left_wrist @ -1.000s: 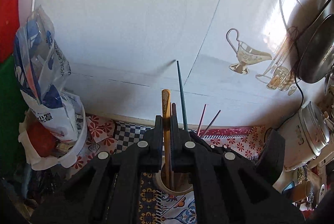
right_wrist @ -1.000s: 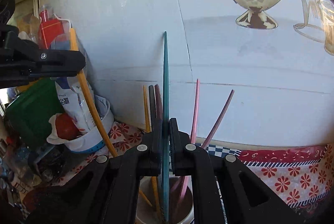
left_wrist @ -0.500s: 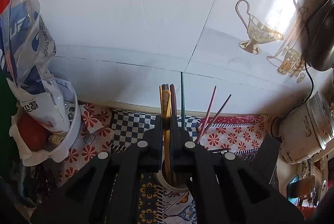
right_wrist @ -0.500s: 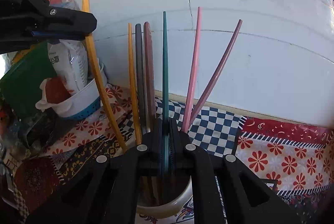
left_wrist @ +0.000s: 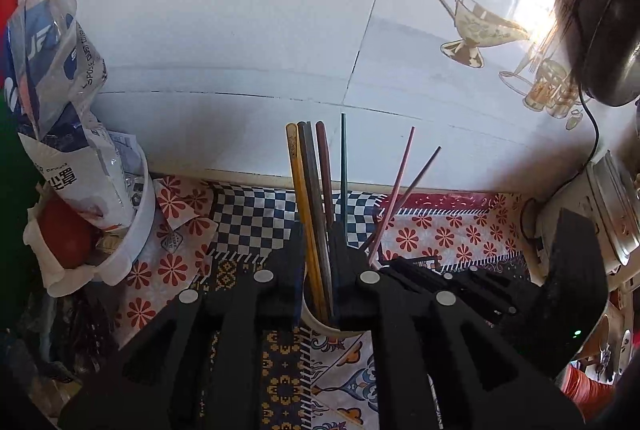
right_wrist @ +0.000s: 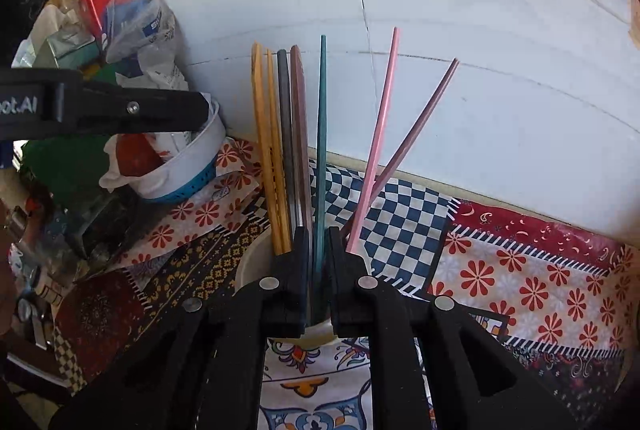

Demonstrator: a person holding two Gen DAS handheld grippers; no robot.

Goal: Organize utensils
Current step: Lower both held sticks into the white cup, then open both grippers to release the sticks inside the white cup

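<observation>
A white cup (left_wrist: 320,326) on the patterned cloth holds several chopsticks. My left gripper (left_wrist: 318,230) hovers over its rim; its jaws are opening, and the yellow chopstick (left_wrist: 298,181) stands loose in the gap beside grey and brown ones. In the right wrist view my right gripper (right_wrist: 319,234) is at the same cup (right_wrist: 248,266). Its jaws are opening too, with the teal chopstick (right_wrist: 321,129) upright between them and a slit on each side. A pink chopstick (right_wrist: 380,133) and a mauve one (right_wrist: 420,121) lean right. The left gripper's finger (right_wrist: 120,107) shows at left.
A white bowl (left_wrist: 136,230) stuffed with plastic bags and a red item stands at the left. A metal cooker (left_wrist: 592,209) and a hanging pan (left_wrist: 612,41) are at the right. The white tiled wall (left_wrist: 240,29) rises just behind the cup.
Both grippers have sunk toward the cup and their jaws have parted slightly. The yellow and teal chopsticks have gone down into the cup among the others.
</observation>
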